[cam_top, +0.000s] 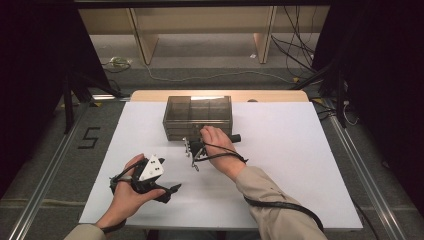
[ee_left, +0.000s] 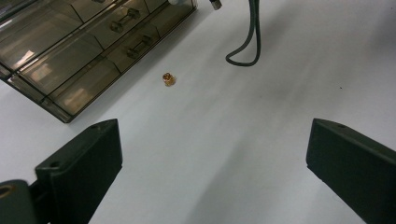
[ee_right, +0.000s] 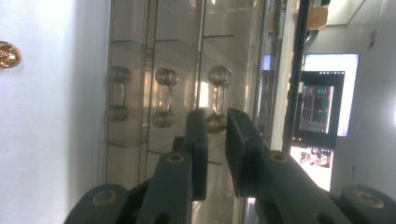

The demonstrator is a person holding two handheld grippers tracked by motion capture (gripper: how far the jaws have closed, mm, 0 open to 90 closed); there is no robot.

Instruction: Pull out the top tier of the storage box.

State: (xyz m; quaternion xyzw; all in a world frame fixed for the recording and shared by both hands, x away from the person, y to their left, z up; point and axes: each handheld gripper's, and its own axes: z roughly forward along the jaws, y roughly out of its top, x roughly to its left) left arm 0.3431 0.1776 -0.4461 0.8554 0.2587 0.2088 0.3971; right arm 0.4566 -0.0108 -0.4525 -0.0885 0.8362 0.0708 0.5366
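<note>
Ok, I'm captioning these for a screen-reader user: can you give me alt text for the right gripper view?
The right gripper, its two black jaws nearly closed with a narrow gap, points at the front of a smoky clear plastic drawer box, just short of one of its three dumbbell-shaped handles. The view is turned sideways, and a small gold-coloured piece lies on the white table.

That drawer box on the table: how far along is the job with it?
Early. All drawers of the drawer box look closed. The right gripper has its fingers nearly together at one drawer handle, not clearly gripping. The left gripper waits open; the small gold piece lies loose on the table.
</note>
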